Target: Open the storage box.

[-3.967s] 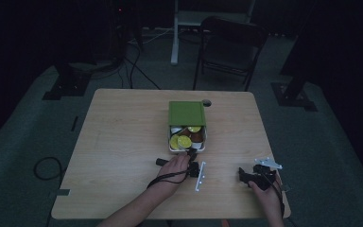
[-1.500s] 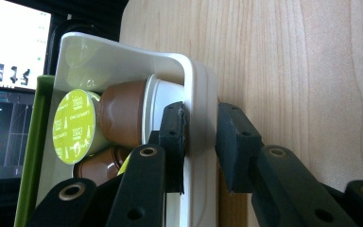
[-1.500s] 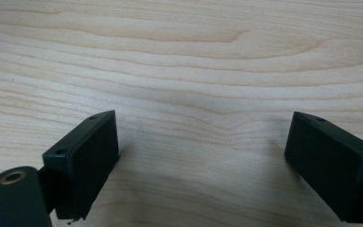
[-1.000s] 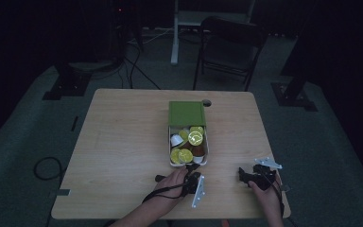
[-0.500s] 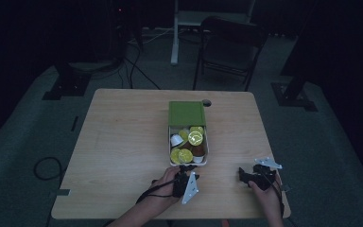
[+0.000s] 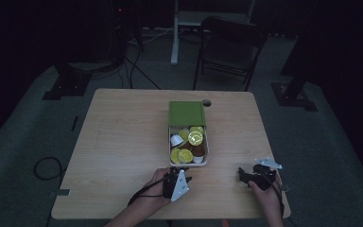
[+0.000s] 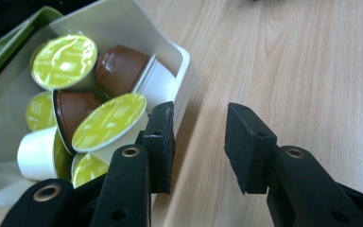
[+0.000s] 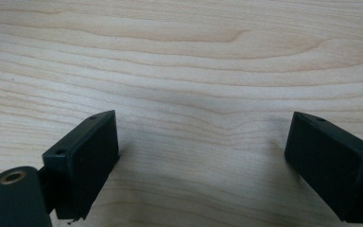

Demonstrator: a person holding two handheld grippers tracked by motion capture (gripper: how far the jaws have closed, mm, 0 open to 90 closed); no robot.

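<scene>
The white tray (image 6: 206,150) of coffee capsules (image 7: 108,123) sits mid-table, its green lid (image 6: 186,113) at the tray's far end. The left gripper (image 6: 178,182) waits just beside the tray's near edge, jaws parted with nothing between them. The right gripper (image 6: 255,175) rests well apart from the tray, spread wide and empty. Judging from this, no capsule has been taken out; the picking remains.
</scene>
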